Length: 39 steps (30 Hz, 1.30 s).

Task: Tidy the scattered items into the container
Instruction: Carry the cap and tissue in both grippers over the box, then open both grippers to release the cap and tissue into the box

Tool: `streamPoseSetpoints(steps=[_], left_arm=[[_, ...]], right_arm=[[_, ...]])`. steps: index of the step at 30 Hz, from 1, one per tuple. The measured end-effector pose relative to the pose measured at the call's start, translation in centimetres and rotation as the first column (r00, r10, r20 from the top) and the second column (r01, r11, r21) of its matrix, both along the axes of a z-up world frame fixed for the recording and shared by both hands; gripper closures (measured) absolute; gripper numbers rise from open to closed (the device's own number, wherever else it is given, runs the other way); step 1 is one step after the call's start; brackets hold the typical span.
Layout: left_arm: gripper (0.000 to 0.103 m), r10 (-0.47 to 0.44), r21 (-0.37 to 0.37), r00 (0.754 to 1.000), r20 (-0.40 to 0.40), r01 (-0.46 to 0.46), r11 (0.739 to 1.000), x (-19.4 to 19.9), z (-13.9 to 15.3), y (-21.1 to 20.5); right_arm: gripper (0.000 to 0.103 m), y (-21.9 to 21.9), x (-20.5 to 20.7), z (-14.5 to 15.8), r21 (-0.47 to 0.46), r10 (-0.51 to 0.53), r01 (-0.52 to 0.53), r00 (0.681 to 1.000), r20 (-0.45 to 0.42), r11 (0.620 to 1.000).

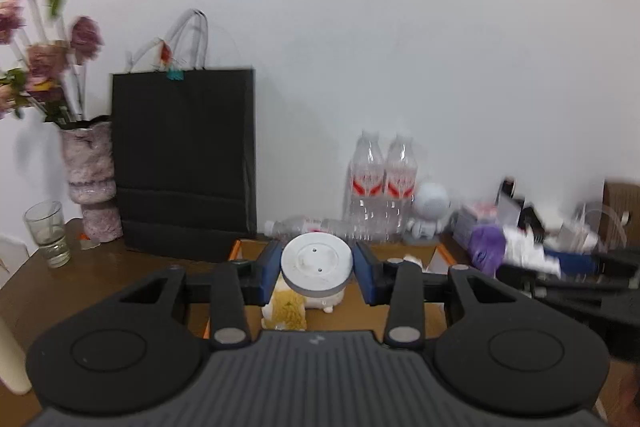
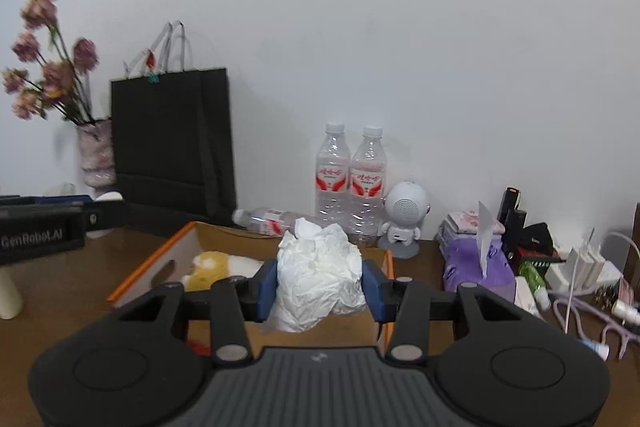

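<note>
Cardboard box (image 2: 132, 279), orange-edged, open on the brown table (image 1: 120, 279), plush toy (image 2: 216, 265) lying inside. Left gripper (image 1: 317, 269) above the box, tilted slightly downward, blue pads clamped on a white round disc (image 1: 317, 263). Right gripper (image 2: 320, 285) alongside, likewise raised and angled down over the box, pads pressed against a crumpled white tissue wad (image 2: 320, 275). Behind, left to right: flower vase (image 2: 96, 159), black paper bag (image 2: 172, 147), two upright water bottles (image 2: 350, 179).

Black paper bag (image 2: 172, 147) dominates; beside it a mottled pink vase (image 2: 96, 157), red-labelled clear bottles (image 2: 350, 183), orange-rimmed cardboard box (image 2: 148, 263), brown worktop (image 2: 56, 307).
</note>
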<state>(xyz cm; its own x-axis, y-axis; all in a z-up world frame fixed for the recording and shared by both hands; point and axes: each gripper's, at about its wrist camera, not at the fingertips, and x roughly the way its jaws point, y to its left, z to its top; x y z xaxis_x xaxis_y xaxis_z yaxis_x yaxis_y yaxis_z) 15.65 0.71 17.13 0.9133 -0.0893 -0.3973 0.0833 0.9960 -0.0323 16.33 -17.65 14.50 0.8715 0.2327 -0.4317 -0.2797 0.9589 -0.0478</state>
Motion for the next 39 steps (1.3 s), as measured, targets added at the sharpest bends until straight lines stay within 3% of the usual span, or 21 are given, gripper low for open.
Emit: streamPoseSetpoints(steps=[7,10,14,20,25,28,34,36,39], left_arm=[[0.063,0.014,-0.049,0.977,-0.212,-0.025,0.998,7.8,-2.9,0.0],[0.063,0.0,-0.024,0.959,-0.285,-0.007,1.0,10.6,-4.0,-0.3],[0.063,0.002,0.013,0.92,-0.392,0.004,1.0,14.2,-6.2,0.2],[0.063,-0.012,-0.019,0.839,-0.544,0.002,1.0,18.0,-9.4,2.3],[0.063,-0.004,0.0,0.817,-0.577,0.004,1.0,19.6,-10.5,3.2],[0.063,-0.01,0.011,0.81,-0.586,0.02,1.0,20.3,-10.7,3.7],[0.063,-0.136,0.0,0.757,-0.639,0.177,0.984,19.8,-11.9,2.3],[0.062,-0.137,0.022,0.759,-0.637,0.195,0.981,19.8,-12.3,1.9],[0.058,-0.078,0.029,0.765,-0.639,0.125,0.992,21.1,-12.8,2.5]], right_arm=[[0.059,1.0,7.3,-2.5,0.031,0.008,-0.003,0.984,-0.177,1.0],[0.059,1.7,9.7,-3.9,-0.001,-0.006,0.006,0.977,-0.215,1.0],[0.059,2.1,12.9,-5.6,-0.009,-0.009,0.007,0.957,-0.289,1.0],[0.059,2.6,17.5,-8.0,-0.056,-0.03,0.007,0.911,-0.411,0.998],[0.059,2.7,20.0,-9.6,-0.044,-0.05,0.033,0.867,-0.495,0.999],[0.058,3.2,21.0,-10.7,-0.096,-0.078,0.034,0.854,-0.514,0.995],[0.058,3.8,22.7,-12.9,-0.099,-0.067,0.009,0.798,-0.598,0.995],[0.059,4.0,22.8,-13.3,-0.128,-0.082,0.005,0.795,-0.601,0.992],[0.058,4.2,23.2,-13.6,-0.143,-0.097,0.011,0.784,-0.613,0.99]])
